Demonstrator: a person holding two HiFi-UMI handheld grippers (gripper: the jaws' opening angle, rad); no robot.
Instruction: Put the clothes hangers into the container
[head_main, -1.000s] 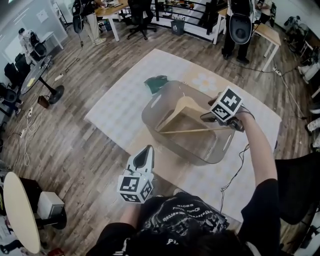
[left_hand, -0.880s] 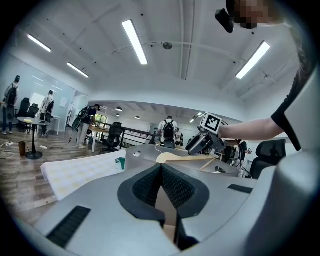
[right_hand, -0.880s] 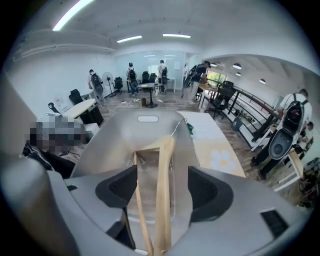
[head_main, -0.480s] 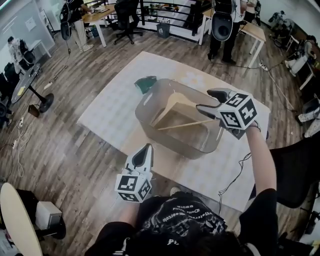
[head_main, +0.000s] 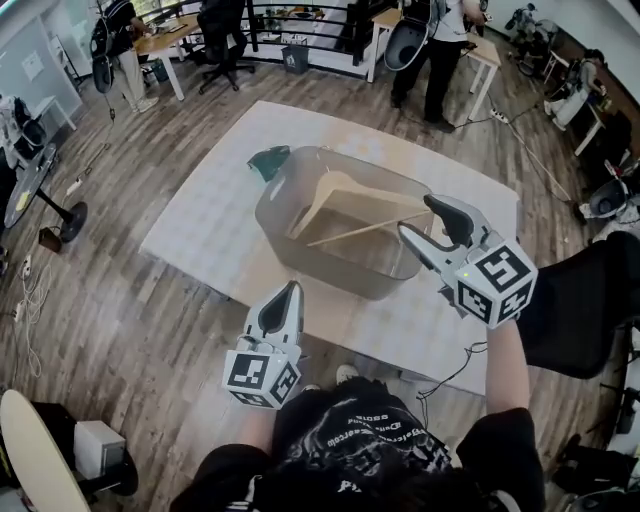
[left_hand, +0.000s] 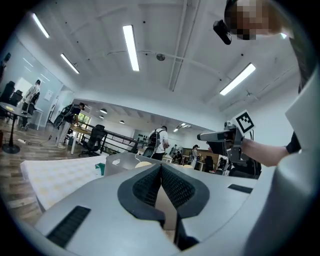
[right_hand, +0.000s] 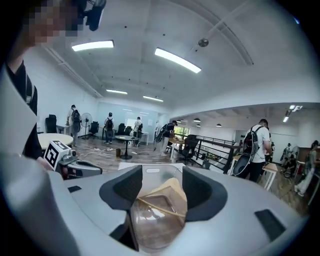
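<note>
The wooden hanger (head_main: 345, 195) already lies inside the clear tub (head_main: 300, 262) at mid-frame. It is propped at a slant, its long bar running left to right across the tub.

The right claw (head_main: 418, 216) hangs over the tub's right rim, the nearer of the two. Its jaws are spread but have just been closing, with nothing pinched between them. The left claw (head_main: 288, 292), pressed together and empty, sits below the tub at lower centre.

The pale mat (head_main: 200, 220) leaves open room on every side. I see no other hanger on it, so the next reach likely lies out of frame.
</note>
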